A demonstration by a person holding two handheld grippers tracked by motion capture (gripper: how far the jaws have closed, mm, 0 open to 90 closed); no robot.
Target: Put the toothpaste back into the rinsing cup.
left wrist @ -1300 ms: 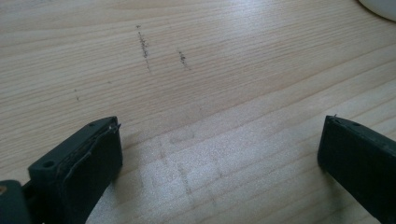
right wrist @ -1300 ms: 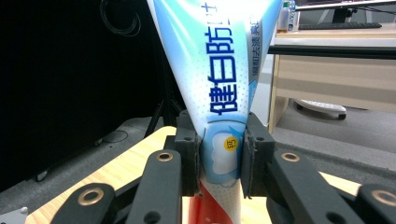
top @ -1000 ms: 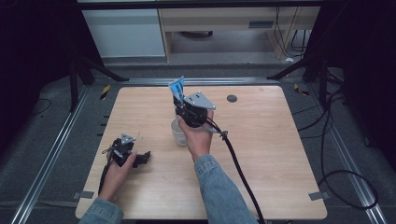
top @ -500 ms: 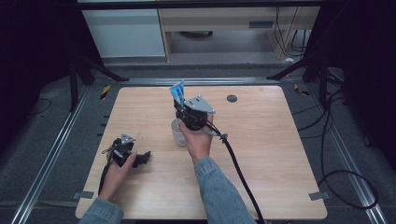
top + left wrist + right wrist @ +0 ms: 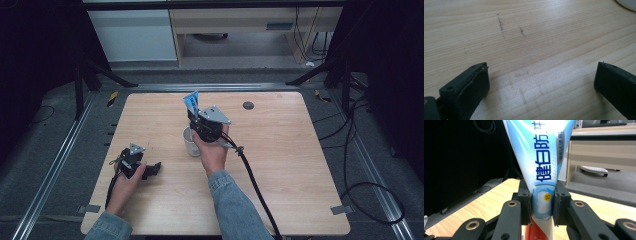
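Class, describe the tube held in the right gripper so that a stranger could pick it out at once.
Start at the light wooden table and find the clear plastic cup near its middle. Just above it, the right gripper pinches a blue-and-white squeeze tube, flat end upward. It alone bears blue printed characters.

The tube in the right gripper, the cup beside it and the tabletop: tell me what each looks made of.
Tube: likely soft plastic or laminate, glossy; it flattens wide towards the top and bears shiny blue print. Cup: looks like translucent whitish plastic, though too small to be sure. Tabletop: pale wood or wood-look laminate, matte, with straight grain lines and a few dark scuffs.
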